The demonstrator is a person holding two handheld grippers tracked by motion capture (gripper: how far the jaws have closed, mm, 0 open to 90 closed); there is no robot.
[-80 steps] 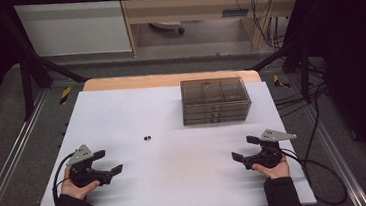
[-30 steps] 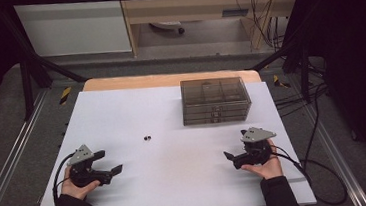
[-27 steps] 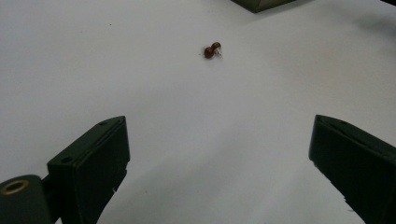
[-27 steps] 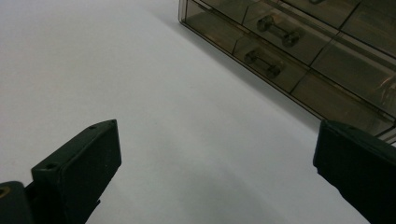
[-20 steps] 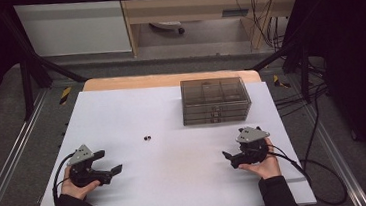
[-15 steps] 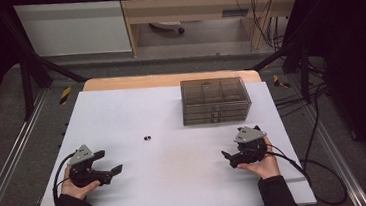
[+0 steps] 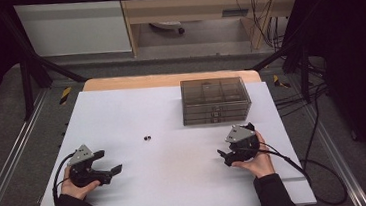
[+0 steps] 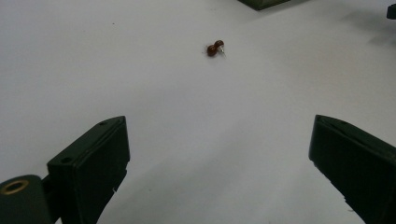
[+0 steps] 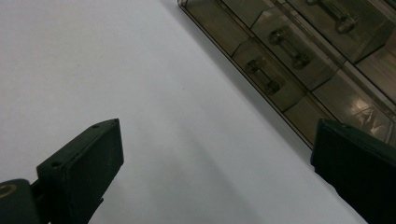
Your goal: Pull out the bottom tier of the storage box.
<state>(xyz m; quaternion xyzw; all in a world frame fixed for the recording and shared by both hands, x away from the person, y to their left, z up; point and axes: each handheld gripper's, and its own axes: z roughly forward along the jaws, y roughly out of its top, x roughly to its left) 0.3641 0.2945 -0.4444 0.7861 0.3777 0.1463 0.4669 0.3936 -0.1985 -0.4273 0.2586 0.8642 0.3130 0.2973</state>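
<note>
1. At the near left of the white table [image 7: 121, 108], I had the left gripper [image 7: 107, 171] low over the surface with its jaws spread wide and nothing between them.

2. Ahead of that gripper and toward the table's middle lay a small brown two-lobed object [image 8: 215, 48], possibly an earring or a pair of beads joined by a pale pin; I could not tell which. In the high view it was a dark speck [image 7: 148, 137] on bare table, well apart from both tools.

3. Its long axis ran roughly across the left gripper view, tilted slightly, with the pale tip at the right end. It lay up and a little left of centre between the jaws, so I judged a straight push forward would nearly bracket it.

4. Farther right, the smoky transparent drawer box [image 7: 215, 100] stood at the far right of the table with its small drawers facing me, their handles [image 9: 261, 74] showing in the right gripper view.

5. At the near right, the right gripper [image 7: 224, 157] was also splayed open and empty, close in front of the box and angled toward its lower drawers.

6. I judged the right gripper nearer the drawers and the left one better lined up with the small object.
</note>
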